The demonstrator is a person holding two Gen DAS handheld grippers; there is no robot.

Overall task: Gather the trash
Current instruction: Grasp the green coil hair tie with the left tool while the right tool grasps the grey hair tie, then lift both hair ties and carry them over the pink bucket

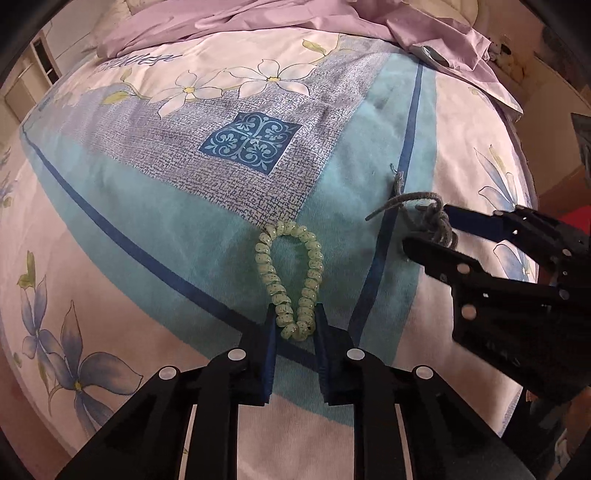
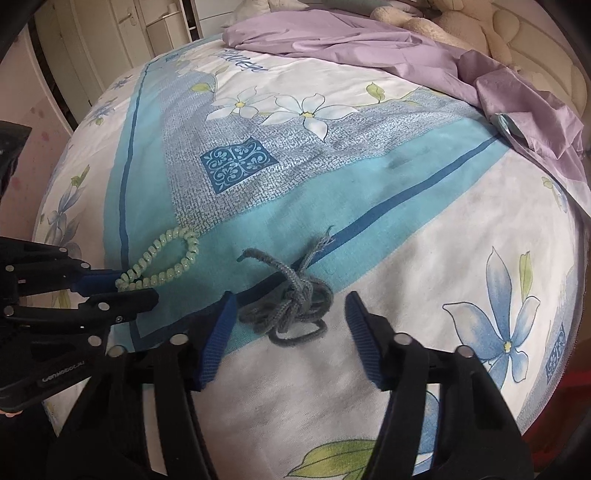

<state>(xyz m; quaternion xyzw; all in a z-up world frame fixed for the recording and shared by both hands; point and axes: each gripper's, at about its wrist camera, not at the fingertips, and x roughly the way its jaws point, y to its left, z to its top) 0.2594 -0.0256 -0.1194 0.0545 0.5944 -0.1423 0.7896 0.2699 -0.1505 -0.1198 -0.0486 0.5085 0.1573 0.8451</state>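
A pale green spiral hair tie [image 1: 291, 273] lies on the flowered bedspread [image 1: 147, 206]. My left gripper [image 1: 294, 325] is shut on its near end, with both blue pads against the coil. The hair tie also shows in the right wrist view [image 2: 162, 264], with the left gripper [image 2: 122, 286] at its end. A tangle of grey cord [image 2: 295, 306] lies on the bedspread between the fingers of my right gripper [image 2: 290, 302], which is open and straddles it. In the left wrist view the right gripper [image 1: 428, 229] sits around the grey cord [image 1: 428, 214].
A crumpled lilac sheet [image 2: 369, 48] lies across the far side of the bed. Cream plush toys [image 2: 461, 22] sit at the back right. White cupboard doors [image 2: 122, 33] stand beyond the bed at the left. The bed edge drops off at the right [image 2: 569, 332].
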